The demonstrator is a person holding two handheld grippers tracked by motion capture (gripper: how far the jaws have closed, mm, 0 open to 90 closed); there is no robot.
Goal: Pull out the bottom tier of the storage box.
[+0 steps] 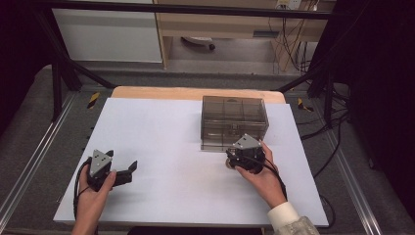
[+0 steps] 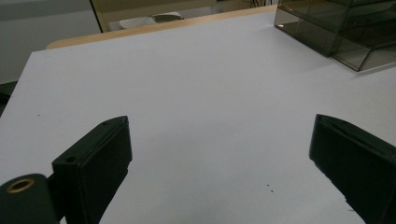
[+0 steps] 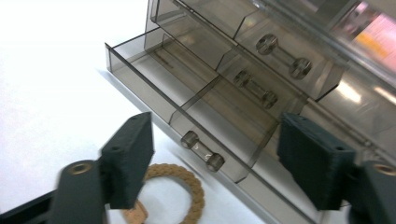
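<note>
Drawer box sits at the far right of the white table, its bottom drawer pulled out.

The right gripper hangs just in front of the box, jaws wide apart with nothing between them. The left gripper rests far to the left of the box, jaws apart too, over bare table. A small brown braided ring lies on the table, right beside the open drawer.

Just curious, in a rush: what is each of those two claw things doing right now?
Left gripper: open, holding nothing, over the bare table.
Right gripper: open, holding nothing, above the open bottom drawer and a braided ring.
</note>
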